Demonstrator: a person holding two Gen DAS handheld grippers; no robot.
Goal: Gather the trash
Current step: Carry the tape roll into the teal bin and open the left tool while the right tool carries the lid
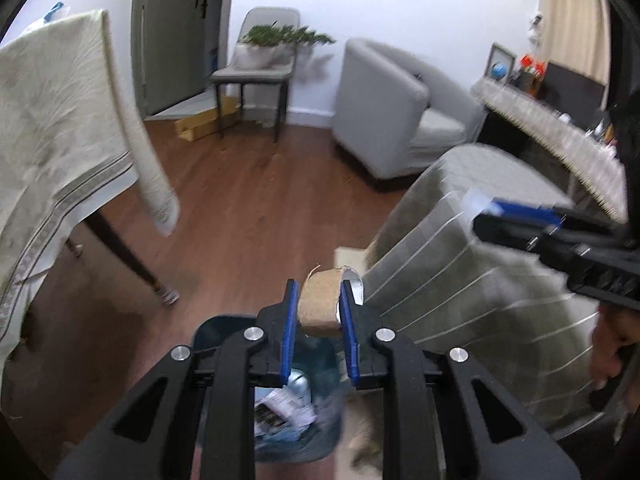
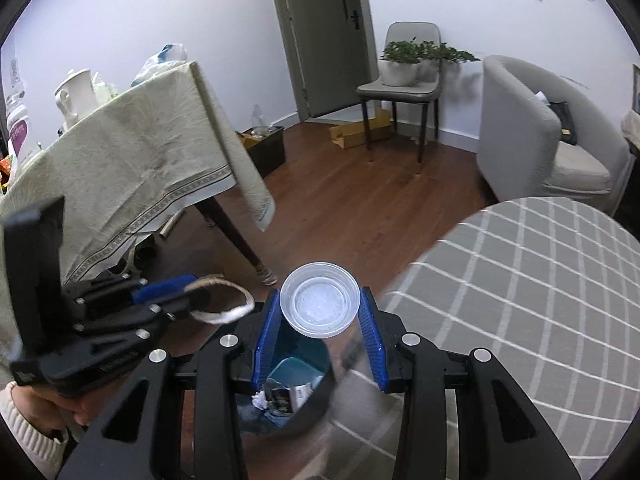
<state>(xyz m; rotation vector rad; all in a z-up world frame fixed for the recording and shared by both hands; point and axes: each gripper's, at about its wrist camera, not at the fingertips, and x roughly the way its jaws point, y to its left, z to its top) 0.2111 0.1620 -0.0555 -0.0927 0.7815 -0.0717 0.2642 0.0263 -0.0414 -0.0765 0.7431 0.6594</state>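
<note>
Already your left gripper (image 1: 319, 309) clamps a cardboard roll (image 1: 320, 300) and your right gripper (image 2: 320, 314) pinches a clear plastic cup (image 2: 319, 305). Both hang over the trash bin (image 2: 316, 364), which holds some litter; only the dropping seems left.

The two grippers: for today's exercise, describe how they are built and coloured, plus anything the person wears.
Both the left gripper and the right gripper have matte black frames of cut-out linkage arms joined by round silver bolts. Their fingers are lined with ribbed blue pads. The left gripper's side carries small pale lettering, too blurred to read. A cream knitted sleeve covers the left wrist.
</note>
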